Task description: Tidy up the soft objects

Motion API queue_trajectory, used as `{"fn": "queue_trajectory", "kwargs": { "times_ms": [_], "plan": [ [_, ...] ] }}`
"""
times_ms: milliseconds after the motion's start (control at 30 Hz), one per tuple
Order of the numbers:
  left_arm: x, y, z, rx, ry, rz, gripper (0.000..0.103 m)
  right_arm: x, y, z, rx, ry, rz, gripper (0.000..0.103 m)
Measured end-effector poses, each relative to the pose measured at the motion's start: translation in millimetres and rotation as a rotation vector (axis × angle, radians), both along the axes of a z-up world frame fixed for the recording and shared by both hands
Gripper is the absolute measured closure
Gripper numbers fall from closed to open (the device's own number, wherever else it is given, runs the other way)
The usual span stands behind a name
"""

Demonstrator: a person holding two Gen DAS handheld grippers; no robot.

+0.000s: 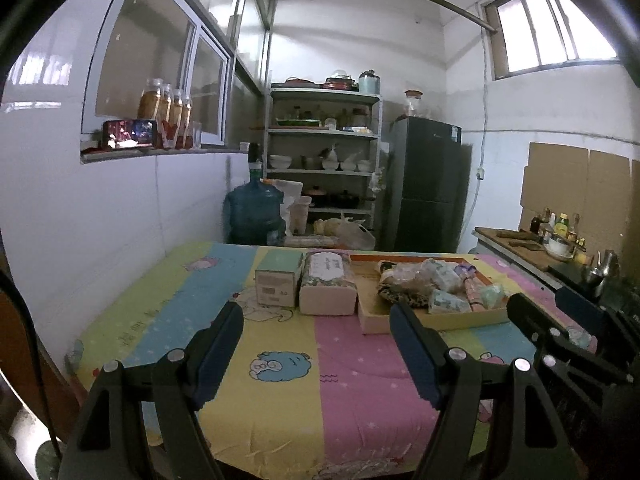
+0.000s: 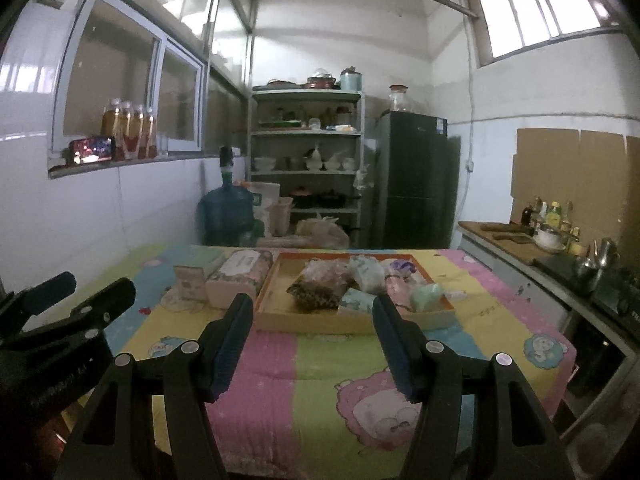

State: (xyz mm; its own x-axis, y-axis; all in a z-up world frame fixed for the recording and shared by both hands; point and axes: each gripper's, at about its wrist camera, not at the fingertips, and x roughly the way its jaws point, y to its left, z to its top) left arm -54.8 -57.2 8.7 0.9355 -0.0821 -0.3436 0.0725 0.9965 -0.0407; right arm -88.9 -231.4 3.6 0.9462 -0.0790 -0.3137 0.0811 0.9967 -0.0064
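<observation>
A shallow orange-rimmed tray (image 1: 370, 314) (image 2: 276, 320) sits on the far half of a table covered with a striped cartoon cloth (image 1: 280, 360) (image 2: 320, 360). It holds a pile of soft packets: a leopard-print pouch (image 2: 310, 294), a clear bag (image 2: 324, 270), pale tissue packs (image 2: 356, 302) and a green one (image 2: 430, 296). Left of the tray lie a floral tissue pack (image 1: 328, 284) (image 2: 240, 276) and a mint box (image 1: 278, 280) (image 2: 192, 276). My left gripper (image 1: 316, 320) and right gripper (image 2: 312, 312) are open and empty, above the near cloth.
The right gripper shows at the right edge of the left wrist view (image 1: 560, 312); the left gripper shows at the left edge of the right wrist view (image 2: 80, 292). Behind the table stand a water jug (image 1: 254, 208), shelves (image 1: 324, 152) and a fridge (image 1: 428, 184). A counter (image 2: 540, 256) runs along the right.
</observation>
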Motion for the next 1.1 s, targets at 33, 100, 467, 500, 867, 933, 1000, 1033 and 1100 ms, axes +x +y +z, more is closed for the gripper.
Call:
{"fn": "queue_trajectory", "kwargs": {
  "times_ms": [33, 100, 467, 500, 867, 933, 1000, 1033, 1100],
  "plan": [
    [-0.6, -0.7, 0.8, 0.003, -0.004, 0.005, 0.027, 0.5, -2.6, 0.5, 0.011, 0.001, 0.002, 0.039],
    [-1.3, -1.9, 3.3, 0.013, -0.012, 0.015, 0.027, 1.3, -6.7, 2.2, 0.036, 0.003, 0.012, 0.039],
    [-4.0, -6.2, 5.1, 0.031, -0.015, 0.016, 0.027, -1.1, -5.2, 5.7, 0.033, -0.01, 0.009, 0.039],
    [-4.3, -6.4, 5.2, 0.029, -0.016, 0.017, 0.027, -1.8, -4.6, 6.6, 0.032, -0.011, 0.009, 0.039],
    [-6.1, -8.3, 6.2, 0.029, -0.021, 0.013, 0.027, -3.2, -3.1, 8.1, 0.034, -0.013, 0.01, 0.039],
    [-6.5, -8.8, 6.0, 0.03, -0.021, 0.014, 0.027, -3.3, -3.5, 8.0, 0.033, -0.015, 0.009, 0.039],
    [-6.6, -8.7, 5.9, 0.03, -0.022, 0.014, 0.027, -3.5, -3.5, 8.1, 0.033, -0.014, 0.007, 0.039],
    [-6.5, -8.9, 5.9, 0.03, -0.022, 0.013, 0.027, -3.4, -3.3, 8.3, 0.033, -0.014, 0.007, 0.039],
    [-6.7, -8.5, 5.9, 0.03, -0.021, 0.014, 0.027, -3.7, -3.6, 8.1, 0.035, -0.014, 0.008, 0.039]
  ]
}}
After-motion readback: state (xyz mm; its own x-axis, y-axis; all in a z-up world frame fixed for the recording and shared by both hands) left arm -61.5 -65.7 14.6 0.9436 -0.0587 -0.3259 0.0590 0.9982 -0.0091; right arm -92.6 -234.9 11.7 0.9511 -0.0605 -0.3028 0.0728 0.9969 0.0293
